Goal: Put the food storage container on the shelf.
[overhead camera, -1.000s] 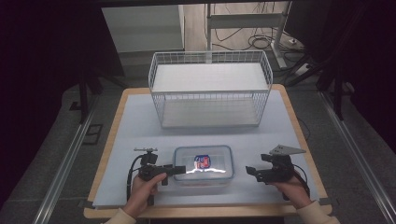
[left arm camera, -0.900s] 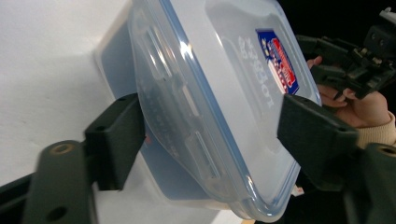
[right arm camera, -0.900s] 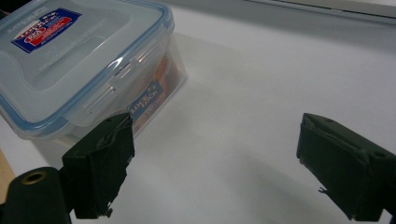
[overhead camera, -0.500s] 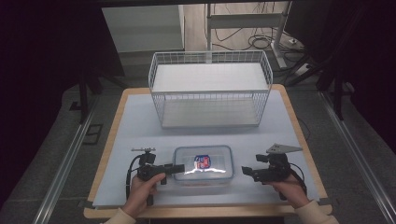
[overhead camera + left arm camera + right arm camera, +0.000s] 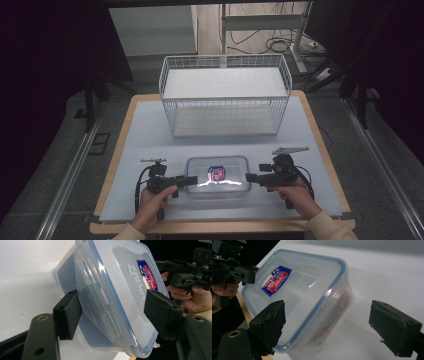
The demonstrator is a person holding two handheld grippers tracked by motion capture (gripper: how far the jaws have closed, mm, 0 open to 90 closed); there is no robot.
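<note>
Jaws of left gripper [image 5: 191, 180] spread wide, straddling left end of lidded plastic container [image 5: 218, 176], holding nothing. Right gripper [image 5: 249, 178] likewise gaping, container's right end between pads, no contact evident. Container flat on white table [image 5: 150, 135], near front edge; wire basket [image 5: 225, 95] well behind.

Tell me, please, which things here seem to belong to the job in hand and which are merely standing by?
In use, apparently:
clear lidded container
left gripper, open at its left end
right gripper, open at its right end

Standing by:
white wire basket, apart at the table's far side
table
</note>
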